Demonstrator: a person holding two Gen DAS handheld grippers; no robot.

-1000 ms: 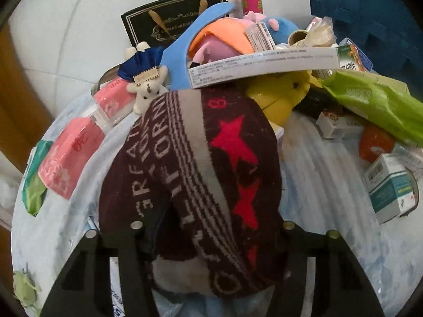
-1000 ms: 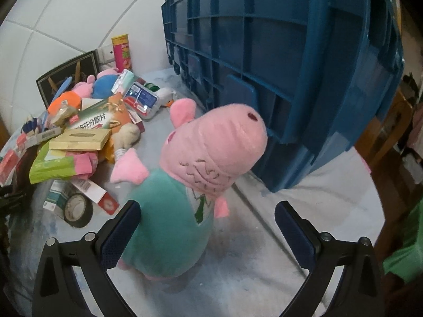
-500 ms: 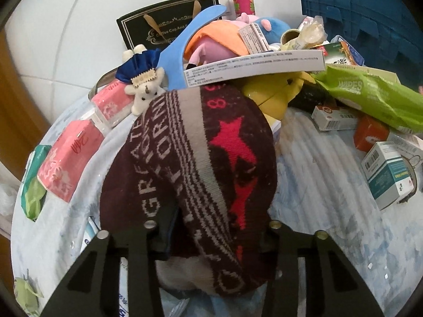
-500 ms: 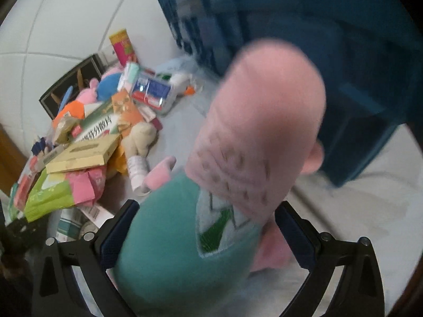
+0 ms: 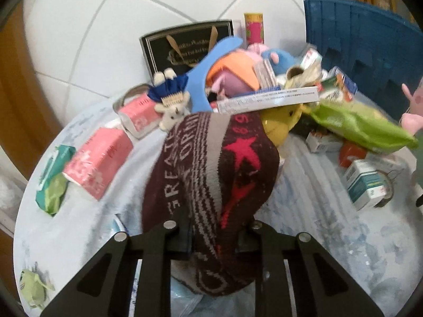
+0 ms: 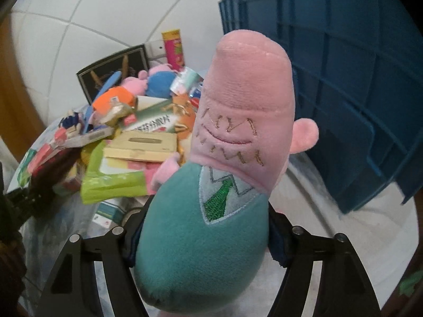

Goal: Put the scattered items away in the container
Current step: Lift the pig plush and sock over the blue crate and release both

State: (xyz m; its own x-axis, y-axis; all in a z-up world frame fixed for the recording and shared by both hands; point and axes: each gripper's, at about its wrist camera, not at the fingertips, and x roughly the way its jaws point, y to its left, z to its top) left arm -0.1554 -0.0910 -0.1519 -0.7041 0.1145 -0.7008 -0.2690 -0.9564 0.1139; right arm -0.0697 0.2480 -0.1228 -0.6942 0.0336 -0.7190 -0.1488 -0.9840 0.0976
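- Left claw [image 5: 214, 233]: fingertips buried under the knit sock [image 5: 211, 174]; pads not visible.
- Right claw [image 6: 203, 232]: pads masked by the pig plush [image 6: 211, 211], jaws closing on it.
- Blue crate [image 6: 343, 79]: cut off by the frame edge.
- Long white box [image 5: 267, 100]: print too blurred to read.

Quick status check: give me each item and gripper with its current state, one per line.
Left gripper: shut on the sock.
Sock: pinched, draped over the jaws.
Right gripper: closing around the pig plush.
Pig plush: upright between the jaws.
Crate: tilted, rim raised.
Pile: still heaped on the table.
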